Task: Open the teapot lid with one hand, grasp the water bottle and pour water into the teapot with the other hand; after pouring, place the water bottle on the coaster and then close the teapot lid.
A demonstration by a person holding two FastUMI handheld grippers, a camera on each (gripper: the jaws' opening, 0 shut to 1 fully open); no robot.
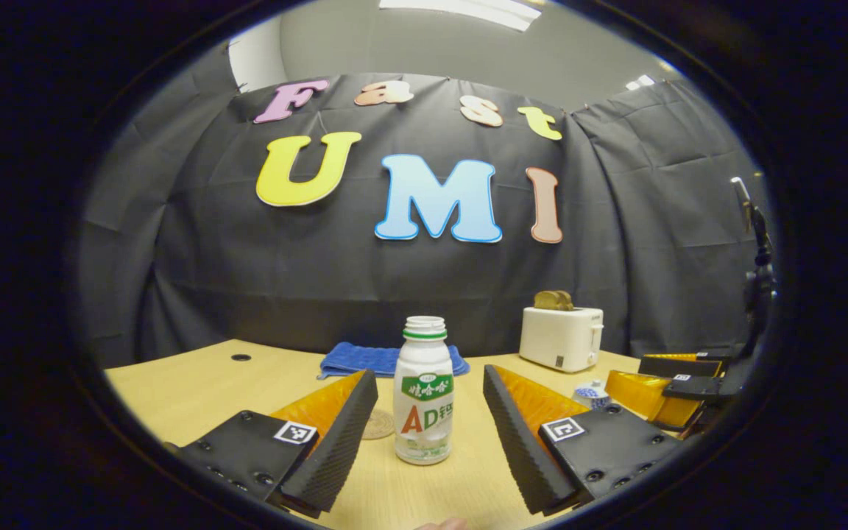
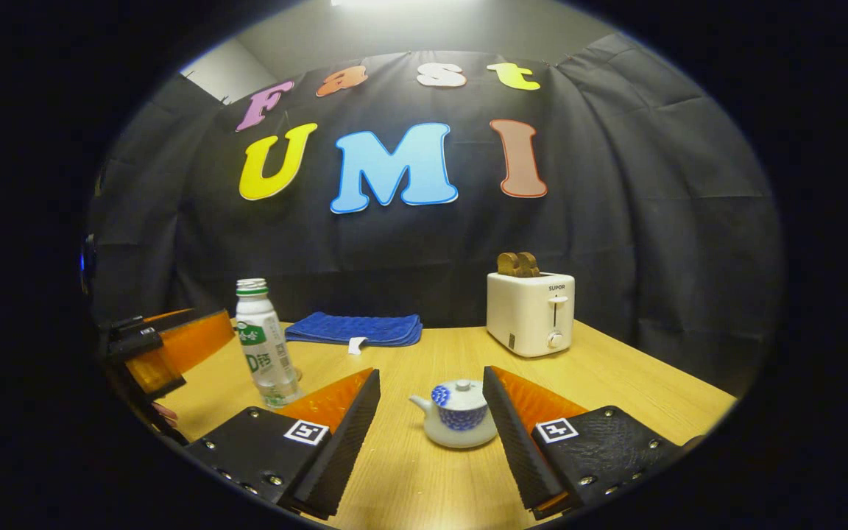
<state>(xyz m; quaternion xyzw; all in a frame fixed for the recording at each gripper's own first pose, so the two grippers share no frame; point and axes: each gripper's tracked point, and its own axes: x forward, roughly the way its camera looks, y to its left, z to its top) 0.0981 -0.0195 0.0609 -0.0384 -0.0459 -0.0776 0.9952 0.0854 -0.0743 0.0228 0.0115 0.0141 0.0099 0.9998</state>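
Observation:
A white water bottle with a green label and no cap stands upright on the wooden table. It sits between the fingers of my left gripper, which is open and not touching it. A round coaster lies just left of the bottle, partly behind a finger. In the right gripper view, a small white teapot with blue pattern has its lid on. My right gripper is open around it, the teapot close to the right-hand finger. The bottle and left gripper appear at that view's left.
A white toaster holding toast stands at the back right of the table. A folded blue cloth lies at the back centre. The right gripper and teapot show at the right of the left gripper view.

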